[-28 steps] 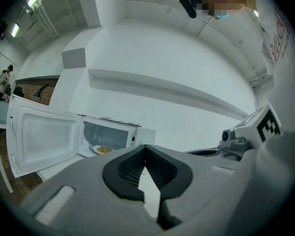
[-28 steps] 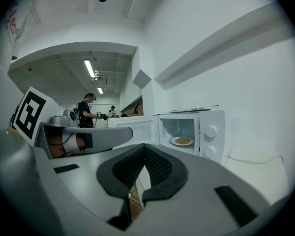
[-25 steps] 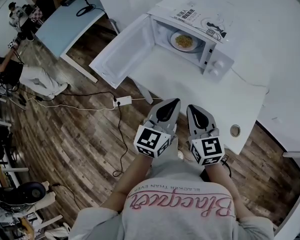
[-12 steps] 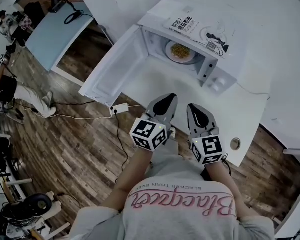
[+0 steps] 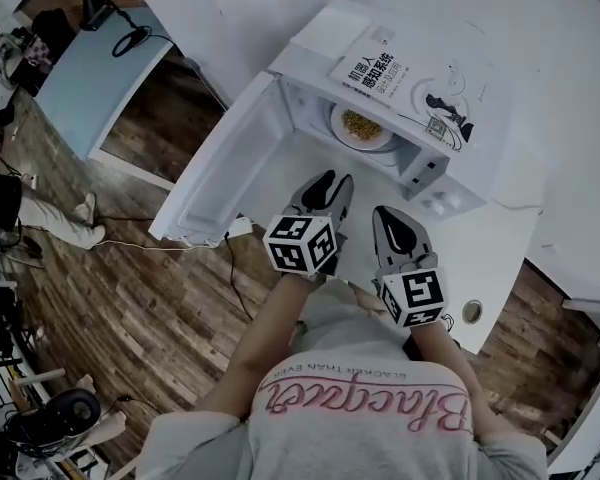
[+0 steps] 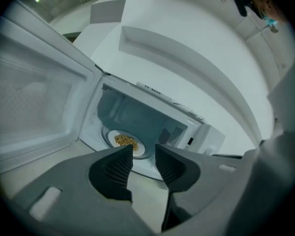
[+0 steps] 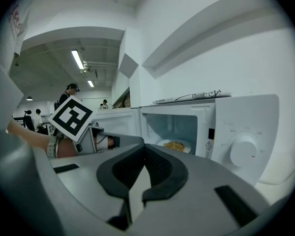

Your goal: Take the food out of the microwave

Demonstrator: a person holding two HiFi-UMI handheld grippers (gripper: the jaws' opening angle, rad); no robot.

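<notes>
Both forearms (image 5: 265, 343) reach forward from the chest, side by side over the bench (image 5: 485, 243) edge. The right claw (image 7: 144, 146) is pressed together and empty, and it aims at the dial side of the microwave (image 5: 435, 190). Just to its left, the left claw (image 6: 143, 149) sits slightly further forward with its marker cube (image 5: 300, 245) tilted. Its jaws have just been opening and stand spread with nothing between them. Straight ahead of the left claw, well apart from it, the plate of food (image 5: 363, 126) rests inside the open microwave. The door (image 5: 225, 168) swings out to that claw's left. A book (image 5: 375, 66) lies on the microwave's top.
</notes>
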